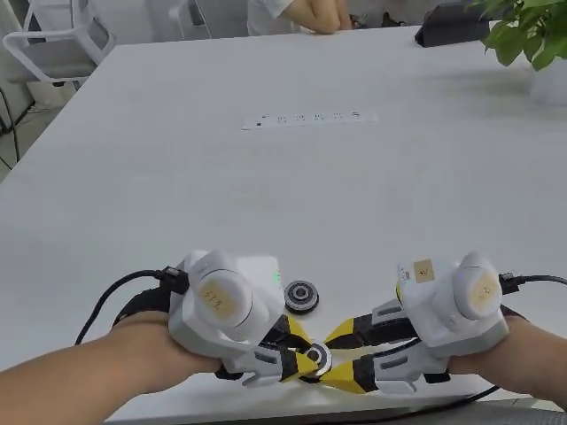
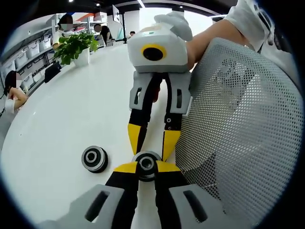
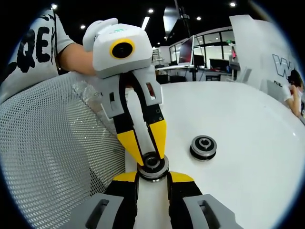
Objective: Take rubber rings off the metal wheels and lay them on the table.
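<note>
Near edge of tabletop (image 1: 177, 177), centre: one wheel (image 1: 316, 359), caught between both grippers.

Gripped from the left by left gripper (image 1: 304, 351): jaws drawn in to the wheel's width, yellow tips touching its rim on either side, nothing else held.

Gripped from the right by right gripper (image 1: 330, 358): jaws likewise narrowed onto the same wheel, tips pressed against the side facing away from the left gripper. Tips of the two grippers nearly meeting around the wheel, as seen in both gripper views.

Cannot tell whether the held wheel rests on the tabletop or hangs just above it. Cannot tell either whether its rubber band is fully seated.

Just beyond the grippers, slightly left: second wheel (image 1: 301, 296), lying flat on the tabletop, apart from both grippers, untouched. Dark ring (image 3: 193, 148) in place around its silver hub.

Behind the near edge, in both gripper views: mesh chair back (image 2: 238, 119).

Far right corner: plant (image 1: 532, 35). Far edge: a person's forearm (image 1: 314, 13) resting on the tabletop, well apart from the work.
</note>
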Motion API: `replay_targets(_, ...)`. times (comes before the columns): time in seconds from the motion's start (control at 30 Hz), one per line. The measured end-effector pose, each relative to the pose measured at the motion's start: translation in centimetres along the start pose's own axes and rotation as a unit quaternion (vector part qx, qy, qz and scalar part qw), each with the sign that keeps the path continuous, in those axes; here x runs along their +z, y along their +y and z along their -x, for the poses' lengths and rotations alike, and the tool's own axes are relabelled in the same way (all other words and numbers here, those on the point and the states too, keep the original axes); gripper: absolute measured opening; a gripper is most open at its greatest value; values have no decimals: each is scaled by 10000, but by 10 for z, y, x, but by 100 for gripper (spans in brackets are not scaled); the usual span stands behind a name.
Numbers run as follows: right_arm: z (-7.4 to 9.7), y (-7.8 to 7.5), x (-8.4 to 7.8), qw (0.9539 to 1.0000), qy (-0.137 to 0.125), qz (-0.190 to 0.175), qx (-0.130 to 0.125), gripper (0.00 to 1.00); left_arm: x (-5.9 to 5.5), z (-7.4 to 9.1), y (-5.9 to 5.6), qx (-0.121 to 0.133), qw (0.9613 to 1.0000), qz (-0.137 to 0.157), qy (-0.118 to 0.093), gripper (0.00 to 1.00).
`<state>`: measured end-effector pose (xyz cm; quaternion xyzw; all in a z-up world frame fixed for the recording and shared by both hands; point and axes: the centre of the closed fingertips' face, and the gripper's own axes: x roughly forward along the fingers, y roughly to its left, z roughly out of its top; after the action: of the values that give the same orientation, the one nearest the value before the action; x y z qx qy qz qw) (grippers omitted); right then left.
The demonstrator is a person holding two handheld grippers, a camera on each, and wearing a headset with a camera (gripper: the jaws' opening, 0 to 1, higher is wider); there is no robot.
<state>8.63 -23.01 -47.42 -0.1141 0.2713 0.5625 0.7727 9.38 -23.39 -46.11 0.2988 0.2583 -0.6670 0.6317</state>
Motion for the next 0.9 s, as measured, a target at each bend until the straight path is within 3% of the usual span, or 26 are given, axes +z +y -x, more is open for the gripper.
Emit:
replay_targets(0.4, 4, -1, -5, 9998, 160, 86, -60, 12, 0, 0, 0, 0, 10000, -26, 0, 7)
replay_targets(0.9, 5, -1, -7, 9996, 207, -178, -100, 0, -1, 1, 1, 12, 10000, -45, -3, 7)
